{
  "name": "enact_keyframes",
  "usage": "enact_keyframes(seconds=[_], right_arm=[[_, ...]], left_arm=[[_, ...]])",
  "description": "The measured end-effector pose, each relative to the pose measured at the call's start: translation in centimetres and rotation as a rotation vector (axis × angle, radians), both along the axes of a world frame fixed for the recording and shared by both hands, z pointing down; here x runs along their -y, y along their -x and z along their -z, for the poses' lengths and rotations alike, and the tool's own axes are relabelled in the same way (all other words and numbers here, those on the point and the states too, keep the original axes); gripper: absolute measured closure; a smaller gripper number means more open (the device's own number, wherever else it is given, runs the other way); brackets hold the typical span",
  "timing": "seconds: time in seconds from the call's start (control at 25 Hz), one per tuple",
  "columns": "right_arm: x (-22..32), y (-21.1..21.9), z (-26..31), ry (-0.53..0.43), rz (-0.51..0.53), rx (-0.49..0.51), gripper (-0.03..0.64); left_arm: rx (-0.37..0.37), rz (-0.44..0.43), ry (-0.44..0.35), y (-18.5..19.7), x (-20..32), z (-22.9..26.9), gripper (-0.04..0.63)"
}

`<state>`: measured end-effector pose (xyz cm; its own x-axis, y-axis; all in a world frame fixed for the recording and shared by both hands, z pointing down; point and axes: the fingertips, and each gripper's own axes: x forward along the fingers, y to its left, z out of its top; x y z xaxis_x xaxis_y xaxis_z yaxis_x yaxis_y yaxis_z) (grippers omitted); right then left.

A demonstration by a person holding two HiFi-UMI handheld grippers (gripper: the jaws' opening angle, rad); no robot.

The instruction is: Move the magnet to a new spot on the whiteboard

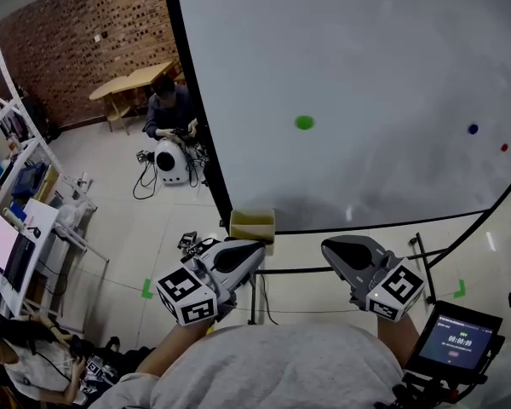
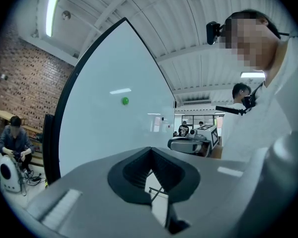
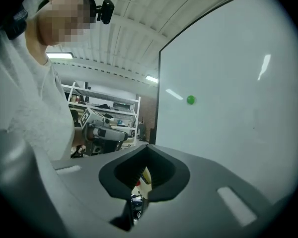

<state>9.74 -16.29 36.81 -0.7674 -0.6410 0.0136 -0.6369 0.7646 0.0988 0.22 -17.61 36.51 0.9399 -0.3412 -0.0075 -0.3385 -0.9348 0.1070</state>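
A small round green magnet point(image 1: 304, 123) sticks on the big whiteboard point(image 1: 366, 49), about mid-board; it also shows as a green magnet point(image 2: 124, 101) in the left gripper view and a green magnet point(image 3: 190, 99) in the right gripper view. My left gripper point(image 1: 243, 254) and right gripper point(image 1: 342, 250) are held low against my body, below the board's bottom edge and well short of the magnet. The left gripper point(image 2: 150, 149) has its jaws together with nothing between them. The right gripper point(image 3: 146, 147) is likewise shut and empty.
A blue magnet point(image 1: 473, 129) and a red magnet point(image 1: 504, 147) sit at the board's right. A cardboard box point(image 1: 252, 226) lies under the board's edge by its stand point(image 1: 422, 258). A person point(image 1: 169, 109) sits beside a white robot point(image 1: 172, 162) at left. A lit screen point(image 1: 456, 339) is at lower right.
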Motion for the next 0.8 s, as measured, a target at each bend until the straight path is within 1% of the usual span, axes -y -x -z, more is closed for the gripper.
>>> enact_keyframes(seconds=[0.28, 0.4, 0.6, 0.8], right_arm=[[0.3, -0.3, 1.1, -0.011, -0.015, 0.001, 0.614], [0.8, -0.8, 1.8, -0.025, -0.029, -0.004, 0.614], [0.8, -0.3, 2.0, -0.038, -0.033, -0.032, 0.614], [0.6, 0.3, 1.9, -0.035, -0.022, -0.035, 0.614]], left_arm=[[-0.006, 0.015, -0.004, 0.8, -0.1, 0.8, 0.618], [-0.01, 0.023, -0.021, 1.1, 0.2, 1.3, 0.618], [-0.009, 0.052, -0.035, 2.0, 0.7, 2.1, 0.618], [-0.015, 0.043, -0.046, 1.9, 0.7, 2.4, 0.618]])
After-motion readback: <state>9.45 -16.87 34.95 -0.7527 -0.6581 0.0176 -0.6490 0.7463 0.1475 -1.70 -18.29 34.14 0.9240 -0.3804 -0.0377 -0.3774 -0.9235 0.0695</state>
